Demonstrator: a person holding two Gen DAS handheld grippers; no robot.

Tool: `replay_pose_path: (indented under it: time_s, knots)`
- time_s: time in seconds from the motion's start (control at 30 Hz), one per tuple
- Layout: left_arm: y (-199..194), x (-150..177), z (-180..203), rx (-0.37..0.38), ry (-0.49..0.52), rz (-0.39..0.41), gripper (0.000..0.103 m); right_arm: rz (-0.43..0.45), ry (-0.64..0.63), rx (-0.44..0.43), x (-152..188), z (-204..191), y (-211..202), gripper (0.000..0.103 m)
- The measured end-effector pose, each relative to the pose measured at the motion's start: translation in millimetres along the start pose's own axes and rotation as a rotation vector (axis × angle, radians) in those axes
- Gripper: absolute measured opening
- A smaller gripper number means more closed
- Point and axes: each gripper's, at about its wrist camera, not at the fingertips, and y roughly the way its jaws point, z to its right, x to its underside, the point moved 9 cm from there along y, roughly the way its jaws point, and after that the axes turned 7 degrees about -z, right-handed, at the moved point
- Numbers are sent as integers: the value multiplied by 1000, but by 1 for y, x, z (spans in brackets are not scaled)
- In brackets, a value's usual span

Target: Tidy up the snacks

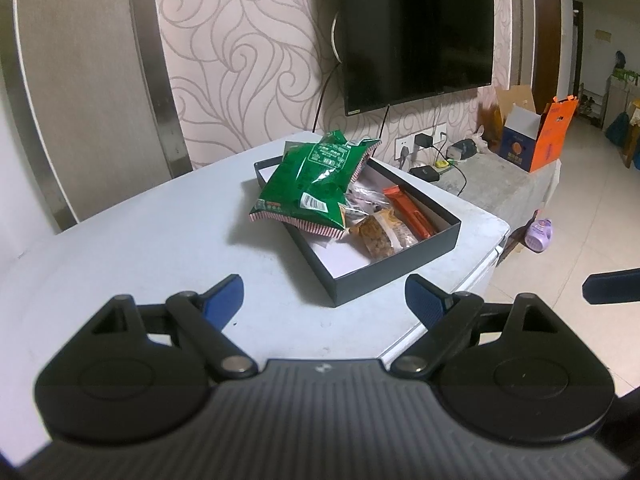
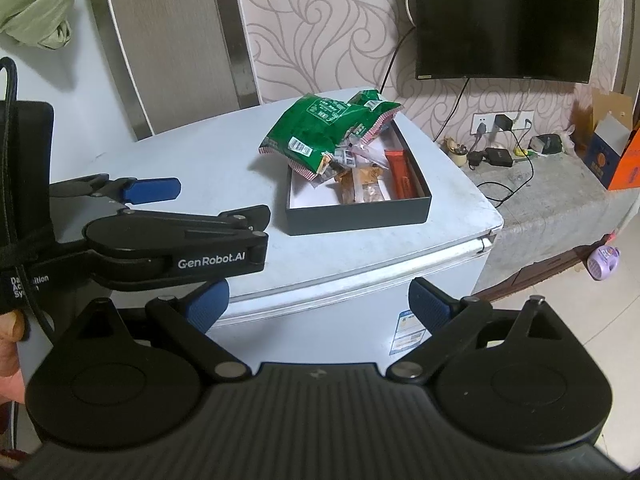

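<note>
Both the left gripper (image 1: pixel 324 294) and right gripper (image 2: pixel 320 300) stood wide open, holding nothing. Ahead lay the green snack bag (image 1: pixel 312 188), overhanging the black box (image 1: pixel 400 268) (left hand nearer), long axis running away.

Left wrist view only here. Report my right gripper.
Observer: The right gripper is open and empty, held out in front of the white top, short of its front edge.
Operator: Tell me what's on the front face below that edge.
Observer: A blue-and-white sticker is stuck there.
Operator: Now describe the far left, beyond my frame.
Observer: A bunched pale green cloth shows at the upper left.
</note>
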Motion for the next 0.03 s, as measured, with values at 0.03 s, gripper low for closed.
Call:
replay_pose_path:
  time_s: [0.03]
  knots:
    - [0,0,1,3,6,0,89,1,2,1,-1,0,0,98]
